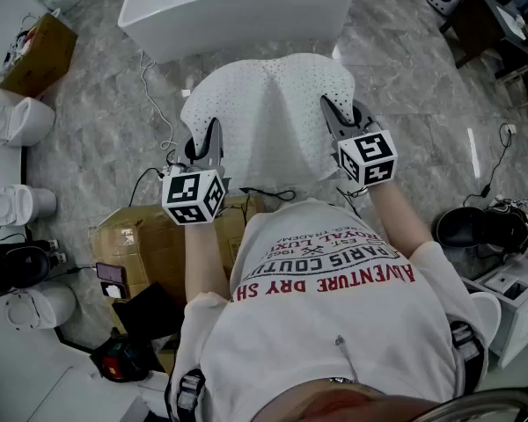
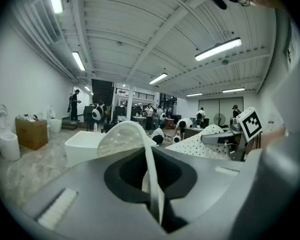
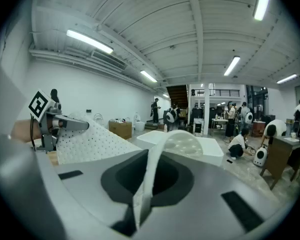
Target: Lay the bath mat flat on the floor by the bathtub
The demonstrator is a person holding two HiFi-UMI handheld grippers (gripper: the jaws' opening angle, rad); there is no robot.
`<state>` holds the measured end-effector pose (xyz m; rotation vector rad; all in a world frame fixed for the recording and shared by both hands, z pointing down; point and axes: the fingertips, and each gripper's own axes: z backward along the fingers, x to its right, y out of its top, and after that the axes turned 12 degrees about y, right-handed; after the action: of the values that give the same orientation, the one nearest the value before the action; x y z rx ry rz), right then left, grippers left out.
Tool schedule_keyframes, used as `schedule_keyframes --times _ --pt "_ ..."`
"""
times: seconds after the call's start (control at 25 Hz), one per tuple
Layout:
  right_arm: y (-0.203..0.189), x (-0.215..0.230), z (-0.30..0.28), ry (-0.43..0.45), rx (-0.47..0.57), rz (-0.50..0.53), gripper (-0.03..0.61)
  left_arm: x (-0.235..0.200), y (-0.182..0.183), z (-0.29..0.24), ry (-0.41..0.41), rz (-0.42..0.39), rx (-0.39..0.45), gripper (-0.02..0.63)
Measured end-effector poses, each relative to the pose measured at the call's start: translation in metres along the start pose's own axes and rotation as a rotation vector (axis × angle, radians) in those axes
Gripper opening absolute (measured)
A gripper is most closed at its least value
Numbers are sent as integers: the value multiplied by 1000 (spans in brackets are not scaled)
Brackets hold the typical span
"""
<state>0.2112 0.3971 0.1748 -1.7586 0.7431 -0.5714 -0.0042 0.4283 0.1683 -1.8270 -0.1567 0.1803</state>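
Fingers (image 1: pixel 211 143) of the left gripper (image 1: pixel 215 128) are clamping the near left edge of the white perforated bath mat (image 1: pixel 268 112); fingers (image 1: pixel 336 121) of the right gripper (image 1: pixel 326 104) are doing the same on the near right edge. Left gripper view is showing the bath mat (image 2: pixel 152 184) edge-on, running straight down between the shut jaws. Right gripper view is showing the bath mat (image 3: pixel 142 184) pinched the same way.

Both grippers are pointing slightly downward, roughly level with each other and well apart. So the mat is hanging spread between them, humping up in the middle and draping away toward the white bathtub (image 1: pixel 238 7). It is being held above the grey marble floor (image 1: pixel 97 95) in front of the tub; cannot tell whether the far edge is touching down.

Step in hand, my read: positioning the spread mat over the spot by the tub, laying not yet done.

Next move is probably calling for:
- lowering both grippers together
- letting the far edge land near the tub wall first
- drawing the near edge back and down so the hump is flattening out
- only then opening the jaws

A white cable (image 1: pixel 147 82) is lying on the floor just left of the mat, and a cardboard box (image 1: pixel 145 240) is sitting close in front of the person, so the mat is needing to land clear of both
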Motion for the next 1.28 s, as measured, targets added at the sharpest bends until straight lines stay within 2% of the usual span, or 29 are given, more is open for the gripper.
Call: schedule_keyframes --times 0.24,0.48,0.8,1.04,1.28 --pt "-4 -4 -10 -6 2 -4 18 -7 -15 -10 -33 76 -22 18" --pt "-5 2 -16 -27 -1 -35 18 -16 -16 -16 -35 65 -26 18" --pt "-20 10 -35 -19 -45 -66 19 -28 -31 -31 -30 96 -52 18" --pt "-40 29 -75 28 -106 -85 20 -46 -55 -66 4 111 -125 18" --pt "-49 80 -146 111 -131 -104 18 -63 -62 -133 46 99 -189 18"
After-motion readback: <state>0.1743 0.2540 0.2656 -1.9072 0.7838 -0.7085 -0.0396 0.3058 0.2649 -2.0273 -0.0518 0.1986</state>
